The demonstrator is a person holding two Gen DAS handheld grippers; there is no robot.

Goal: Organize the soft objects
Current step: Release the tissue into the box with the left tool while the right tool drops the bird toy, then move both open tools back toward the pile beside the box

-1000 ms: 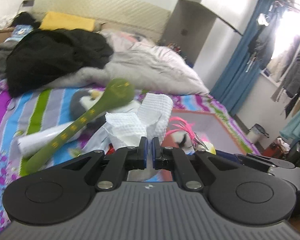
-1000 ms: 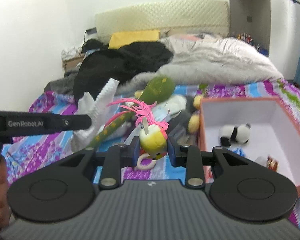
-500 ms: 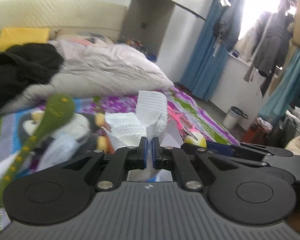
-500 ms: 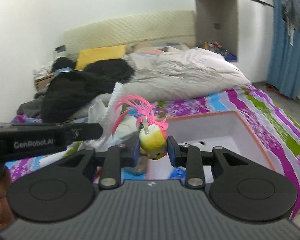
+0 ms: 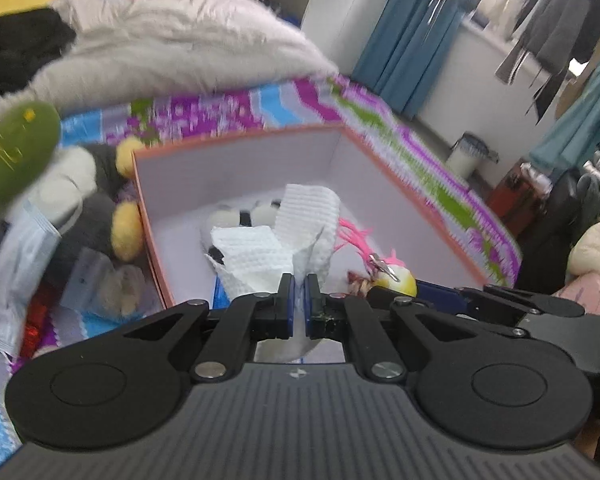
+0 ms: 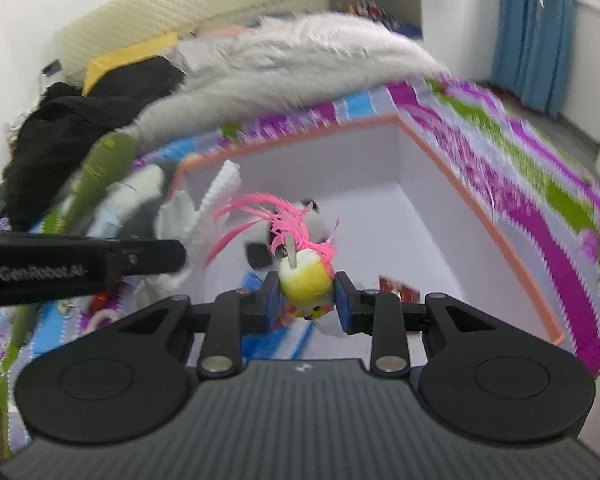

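Here, poised to drop both into the orange-rimmed box [image 5: 400, 184], the left gripper [image 5: 299, 312] pinches a white waffle cloth [image 5: 260, 256] and the right gripper [image 6: 306, 306] clamps a pink-feathered yellow bird toy [image 6: 305, 278].

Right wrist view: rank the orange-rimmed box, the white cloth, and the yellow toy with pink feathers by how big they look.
Largest to smallest:
1. orange-rimmed box
2. white cloth and yellow toy with pink feathers: too close to rank. The toy sits nearest the camera in the right claw, and the cloth is partly hidden.
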